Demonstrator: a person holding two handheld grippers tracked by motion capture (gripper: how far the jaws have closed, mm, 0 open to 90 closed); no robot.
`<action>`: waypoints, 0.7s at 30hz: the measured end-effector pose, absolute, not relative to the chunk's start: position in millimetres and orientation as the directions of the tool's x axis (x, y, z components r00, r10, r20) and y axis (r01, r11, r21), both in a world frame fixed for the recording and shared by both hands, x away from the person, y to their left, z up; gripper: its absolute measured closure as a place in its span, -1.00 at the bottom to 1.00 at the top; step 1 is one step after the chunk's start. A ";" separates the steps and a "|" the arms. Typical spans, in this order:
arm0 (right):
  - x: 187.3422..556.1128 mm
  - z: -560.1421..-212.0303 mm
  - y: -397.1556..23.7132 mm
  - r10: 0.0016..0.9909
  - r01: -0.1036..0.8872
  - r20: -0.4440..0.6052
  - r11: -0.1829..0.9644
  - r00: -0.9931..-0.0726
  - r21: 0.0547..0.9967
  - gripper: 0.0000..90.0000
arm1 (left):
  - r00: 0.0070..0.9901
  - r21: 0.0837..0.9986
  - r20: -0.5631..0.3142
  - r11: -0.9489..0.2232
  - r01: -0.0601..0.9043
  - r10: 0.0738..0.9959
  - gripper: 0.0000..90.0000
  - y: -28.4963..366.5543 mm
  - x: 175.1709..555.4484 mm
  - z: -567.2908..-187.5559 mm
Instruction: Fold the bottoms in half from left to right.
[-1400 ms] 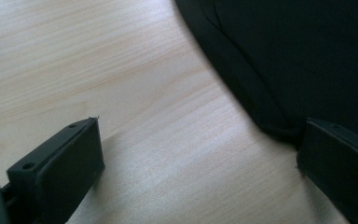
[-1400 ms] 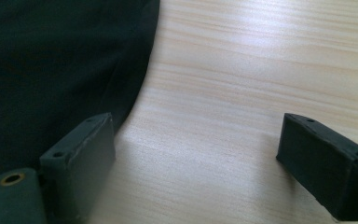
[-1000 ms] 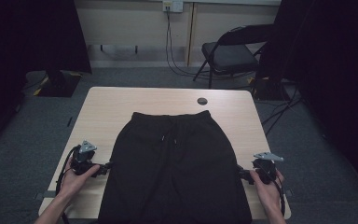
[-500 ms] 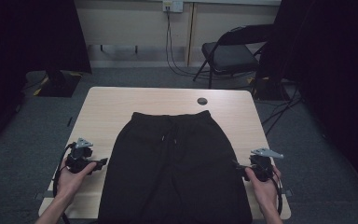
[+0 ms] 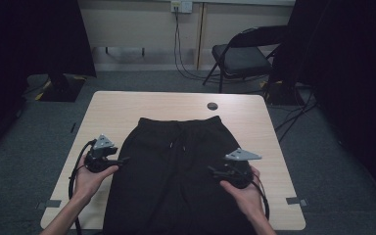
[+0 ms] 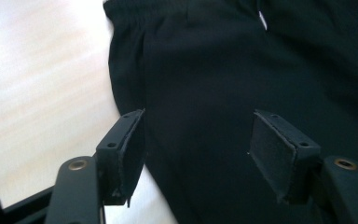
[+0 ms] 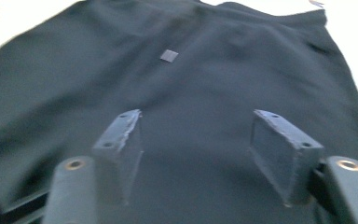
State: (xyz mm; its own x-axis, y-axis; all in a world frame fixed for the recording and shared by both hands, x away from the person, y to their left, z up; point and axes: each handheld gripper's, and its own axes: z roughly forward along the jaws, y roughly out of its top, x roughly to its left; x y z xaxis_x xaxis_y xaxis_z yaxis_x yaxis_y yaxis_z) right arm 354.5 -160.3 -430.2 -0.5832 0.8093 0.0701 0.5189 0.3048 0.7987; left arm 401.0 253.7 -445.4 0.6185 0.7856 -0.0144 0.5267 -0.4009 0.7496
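Observation:
A pair of black trousers lies flat on the light wooden table, waistband at the far side, with a drawstring at its middle. My left gripper hovers at the garment's left edge and points right. In the left gripper view its jaws straddle that edge of the cloth from above, without touching it. My right gripper is over the garment's right half and points left. Its jaws hang above the black fabric. Both pairs of jaws have just been closing, with nothing pinched between them.
A small dark round object lies on the table beyond the waistband. A folding chair stands behind the table's far right corner. A small grey patch sits on the fabric ahead of the right jaws.
Both hands have risen and moved inward. The right one went farther, from the table's right edge to over the garment. The left one reached the garment's left edge.

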 end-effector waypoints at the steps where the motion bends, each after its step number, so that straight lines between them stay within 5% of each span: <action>1: 354.1 -429.8 -149.4 0.787 0.510 0.070 0.326 -0.613 0.796 -0.12 | 0.634 0.742 -0.022 -0.413 0.529 0.773 -0.14 249.0 402.6 -446.8; 6: 346.4 -448.9 -89.6 0.665 0.473 0.059 0.462 -0.745 0.750 0.17 | 0.706 0.704 -0.023 -0.489 0.514 0.708 0.09 237.0 403.1 -465.2; 12: 346.3 -482.0 -65.8 0.631 0.474 0.016 0.566 -0.776 0.675 -0.06 | 0.722 0.638 -0.033 -0.542 0.548 0.691 0.01 236.8 402.8 -481.7; 21: 341.8 -488.0 -84.2 0.648 0.484 -0.004 0.572 -0.761 0.662 -0.09 | 0.734 0.640 -0.026 -0.552 0.534 0.679 -0.08 227.3 384.5 -483.8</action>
State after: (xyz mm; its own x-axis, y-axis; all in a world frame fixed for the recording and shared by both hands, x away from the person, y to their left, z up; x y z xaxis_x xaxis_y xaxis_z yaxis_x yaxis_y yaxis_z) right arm 341.8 -84.2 -488.0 -0.7613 0.6484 -0.0037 0.4840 0.5720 0.6622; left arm 384.5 227.3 -483.8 0.7341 0.6786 -0.0264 0.5337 -0.5525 0.6402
